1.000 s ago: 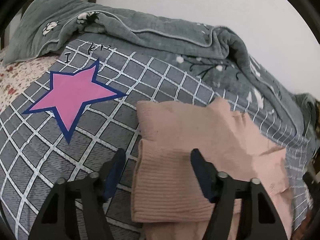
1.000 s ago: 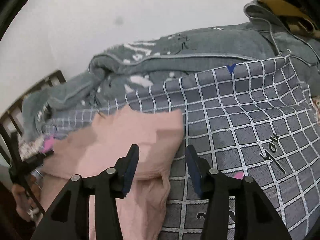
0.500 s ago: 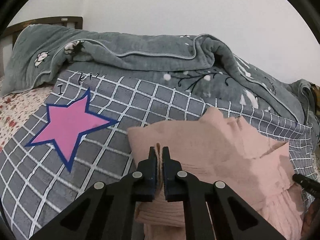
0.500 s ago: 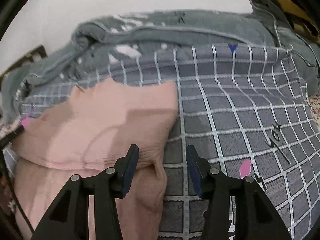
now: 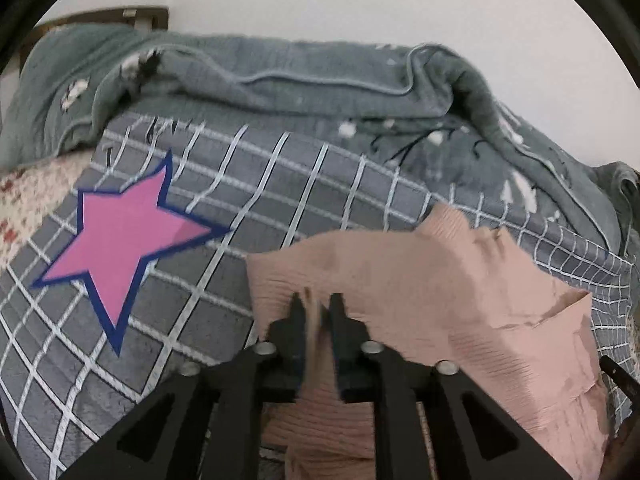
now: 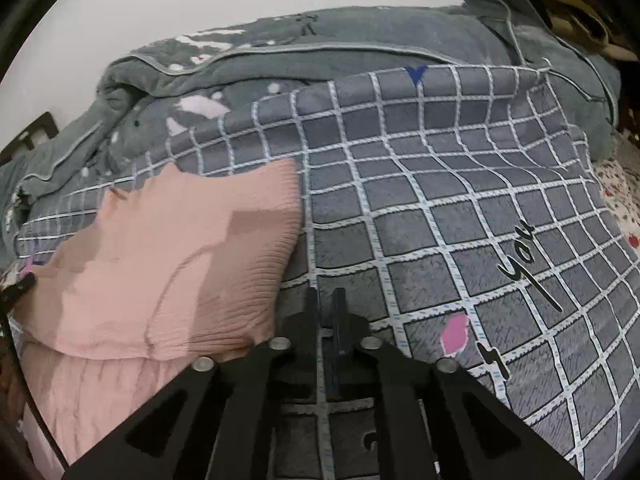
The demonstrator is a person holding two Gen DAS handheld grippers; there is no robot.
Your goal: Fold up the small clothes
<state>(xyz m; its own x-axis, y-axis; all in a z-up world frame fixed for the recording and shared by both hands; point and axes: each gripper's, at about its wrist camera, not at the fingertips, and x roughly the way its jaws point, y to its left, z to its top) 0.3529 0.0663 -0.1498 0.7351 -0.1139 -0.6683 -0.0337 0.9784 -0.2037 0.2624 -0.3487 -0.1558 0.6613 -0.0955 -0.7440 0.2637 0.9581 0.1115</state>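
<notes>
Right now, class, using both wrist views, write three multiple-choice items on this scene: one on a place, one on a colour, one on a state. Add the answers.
1. In the left wrist view, where does the star on the checked blanket lie?
A) left of the garment
B) on top of the garment
C) right of the garment

2. What colour is the garment?
A) green
B) pale pink
C) white

3. The left gripper is:
A) wide open
B) shut on a fold of the garment
C) out of view

Answers: 1 A, the star sits on bare blanket left of the garment; 2 B, its ribbed cloth is pale pink; 3 B, a fold stands pinched between its fingers.
</notes>
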